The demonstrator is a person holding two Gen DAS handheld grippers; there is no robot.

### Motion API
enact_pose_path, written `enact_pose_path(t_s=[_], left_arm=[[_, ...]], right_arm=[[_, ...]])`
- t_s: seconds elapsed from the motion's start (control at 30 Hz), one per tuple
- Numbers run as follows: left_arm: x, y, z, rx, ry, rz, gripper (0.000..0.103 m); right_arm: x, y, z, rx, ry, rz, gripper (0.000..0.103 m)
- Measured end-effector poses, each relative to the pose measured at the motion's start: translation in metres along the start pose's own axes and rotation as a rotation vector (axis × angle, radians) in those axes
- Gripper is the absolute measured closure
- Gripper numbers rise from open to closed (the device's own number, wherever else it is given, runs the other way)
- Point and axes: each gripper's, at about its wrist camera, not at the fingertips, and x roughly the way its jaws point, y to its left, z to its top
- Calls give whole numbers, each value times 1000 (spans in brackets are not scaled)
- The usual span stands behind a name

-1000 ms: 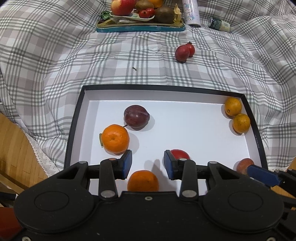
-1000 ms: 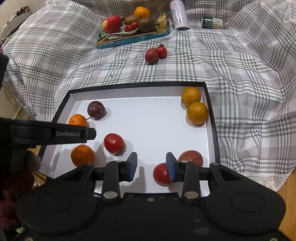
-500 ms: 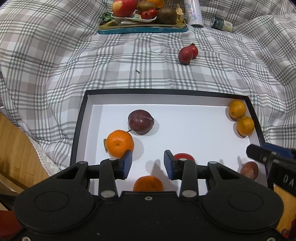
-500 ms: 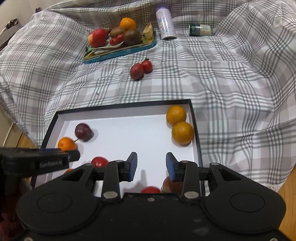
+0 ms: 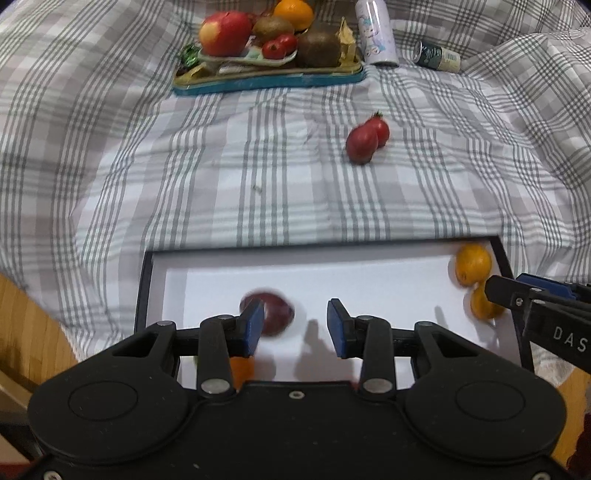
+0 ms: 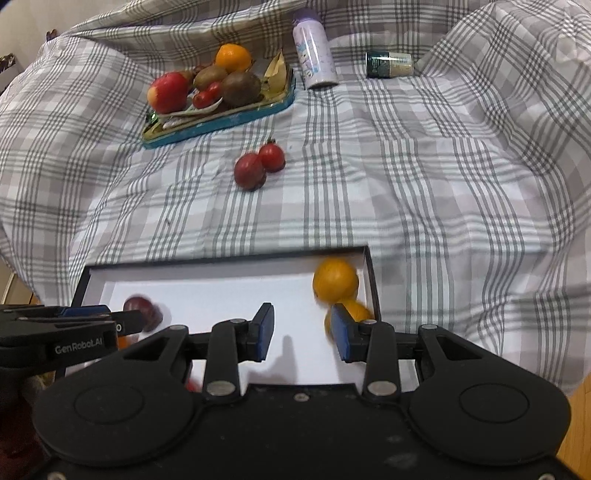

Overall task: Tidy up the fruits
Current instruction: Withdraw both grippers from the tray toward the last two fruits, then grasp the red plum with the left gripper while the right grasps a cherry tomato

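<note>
A black box with a white floor (image 5: 147, 280) (image 6: 229, 260) lies on the checked cloth. In it are a dark plum (image 5: 275, 314) (image 6: 142, 308) at the left and two yellow-orange citrus fruits (image 5: 472, 264) (image 6: 335, 278) at the right wall. Most other fruit in it is hidden behind the gripper bodies. My left gripper (image 5: 295, 328) hangs open above the box's near left part, nothing between its pads. My right gripper (image 6: 302, 332) is open over the near right part, beside the citrus. Two small red fruits (image 5: 364, 142) (image 6: 251, 170) lie together on the cloth beyond the box.
A teal tray (image 5: 273, 79) (image 6: 221, 122) piled with an apple, kiwis, tomatoes and an orange sits at the back. A pale can (image 5: 376, 33) (image 6: 314, 55) and a small jar (image 5: 437, 57) (image 6: 388, 63) lie right of it. Wooden floor (image 5: 33, 332) shows past the cloth's left edge.
Both grippers have moved forward over the box toward the far cloth. The box and its fruit have slid down in both views, and the tray looks larger and nearer.
</note>
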Motion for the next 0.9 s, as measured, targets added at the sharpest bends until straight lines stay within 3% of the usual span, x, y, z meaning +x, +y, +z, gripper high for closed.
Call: enact_pose_path(t_s=[0.5, 0.9], left_arm=[[45, -28, 81, 86, -47, -22, 57], [87, -52, 118, 112, -16, -53, 57]], right_arm=[[39, -22, 68, 32, -51, -35, 65], [73, -44, 88, 74, -22, -49, 65]])
